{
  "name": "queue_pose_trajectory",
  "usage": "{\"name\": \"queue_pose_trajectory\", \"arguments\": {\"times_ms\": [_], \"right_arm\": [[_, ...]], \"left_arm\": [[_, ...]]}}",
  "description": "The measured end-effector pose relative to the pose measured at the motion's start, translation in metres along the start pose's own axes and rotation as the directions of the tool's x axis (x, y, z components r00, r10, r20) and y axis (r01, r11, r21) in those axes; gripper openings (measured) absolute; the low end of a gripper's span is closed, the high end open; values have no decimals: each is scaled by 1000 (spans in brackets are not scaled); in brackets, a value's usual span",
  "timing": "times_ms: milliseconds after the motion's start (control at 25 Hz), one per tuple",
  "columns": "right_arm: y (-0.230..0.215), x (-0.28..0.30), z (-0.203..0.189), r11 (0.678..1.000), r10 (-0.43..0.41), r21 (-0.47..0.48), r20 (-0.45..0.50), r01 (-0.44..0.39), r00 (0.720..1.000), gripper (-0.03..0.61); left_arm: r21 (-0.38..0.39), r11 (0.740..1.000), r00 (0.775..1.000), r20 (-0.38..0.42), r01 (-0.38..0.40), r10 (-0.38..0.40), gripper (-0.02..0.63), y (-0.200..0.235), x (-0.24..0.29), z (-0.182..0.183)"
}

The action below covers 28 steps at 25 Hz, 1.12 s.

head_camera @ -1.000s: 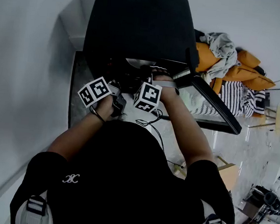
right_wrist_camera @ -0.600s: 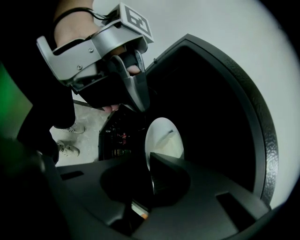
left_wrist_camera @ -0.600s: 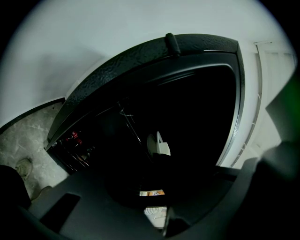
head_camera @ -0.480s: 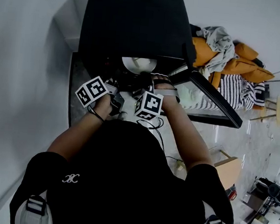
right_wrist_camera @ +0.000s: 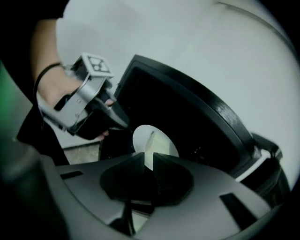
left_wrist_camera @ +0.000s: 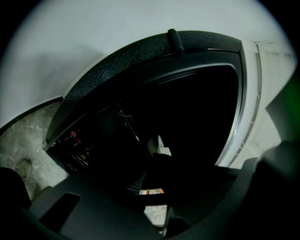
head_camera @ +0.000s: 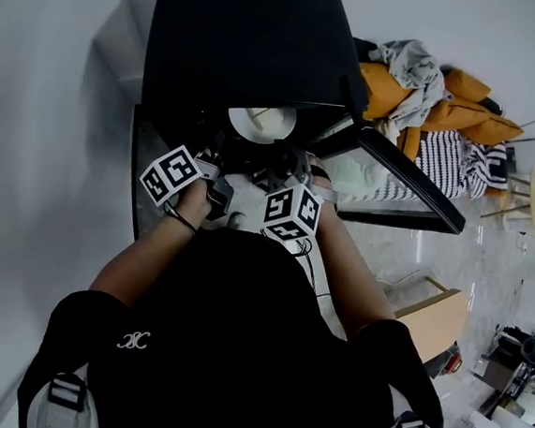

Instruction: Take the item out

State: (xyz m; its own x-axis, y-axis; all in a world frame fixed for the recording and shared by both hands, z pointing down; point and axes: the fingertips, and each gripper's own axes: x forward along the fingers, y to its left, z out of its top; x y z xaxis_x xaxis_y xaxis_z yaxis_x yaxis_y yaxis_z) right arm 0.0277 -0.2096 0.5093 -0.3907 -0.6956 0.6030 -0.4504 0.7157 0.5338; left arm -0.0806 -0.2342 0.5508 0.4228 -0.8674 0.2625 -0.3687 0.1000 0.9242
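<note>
Looking down in the head view, I've got the right claw [head_camera: 277, 162] at the mouth of the black oven [head_camera: 246, 46], its door [head_camera: 393, 178] swung open to the right. The white plate [head_camera: 260, 123] sits right in that opening. The left claw [head_camera: 224, 195] hovers just to the left. Left gripper view now: a dark cavity, too dim, so I can't tell how its jaws stand. Right gripper view: jaws pinched narrow on the plate's near rim.

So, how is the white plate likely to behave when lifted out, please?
The plate looks thin and rigid, so it probably won't flex. Its smooth surface may slip, since the right tool pinches only its rim. It's likely breakable if dropped.
</note>
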Motion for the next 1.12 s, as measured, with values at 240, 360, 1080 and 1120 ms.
{"name": "queue_pose_trajectory", "arguments": {"times_ms": [240, 360, 1080, 1120], "right_arm": [[-12, -12, 2, 416, 57, 871, 260, -260, 964, 63], [-18, -5, -8, -106, -4, 928, 358, -357, 934, 66], [-15, 23, -43, -650, -111, 695, 313, -307, 943, 66], [-14, 24, -44, -649, -109, 697, 311, -305, 944, 66]], "left_arm": [[5, 1000, 1000, -13, -2, 2, 55, 1, 1, -2], [5, 1000, 1000, -14, -1, 1, 55, 2, 2, -1], [22, 1000, 1000, -29, 3, -3, 56, 3, 4, -4], [23, 1000, 1000, -30, 4, -3, 57, 4, 4, -3]]}}
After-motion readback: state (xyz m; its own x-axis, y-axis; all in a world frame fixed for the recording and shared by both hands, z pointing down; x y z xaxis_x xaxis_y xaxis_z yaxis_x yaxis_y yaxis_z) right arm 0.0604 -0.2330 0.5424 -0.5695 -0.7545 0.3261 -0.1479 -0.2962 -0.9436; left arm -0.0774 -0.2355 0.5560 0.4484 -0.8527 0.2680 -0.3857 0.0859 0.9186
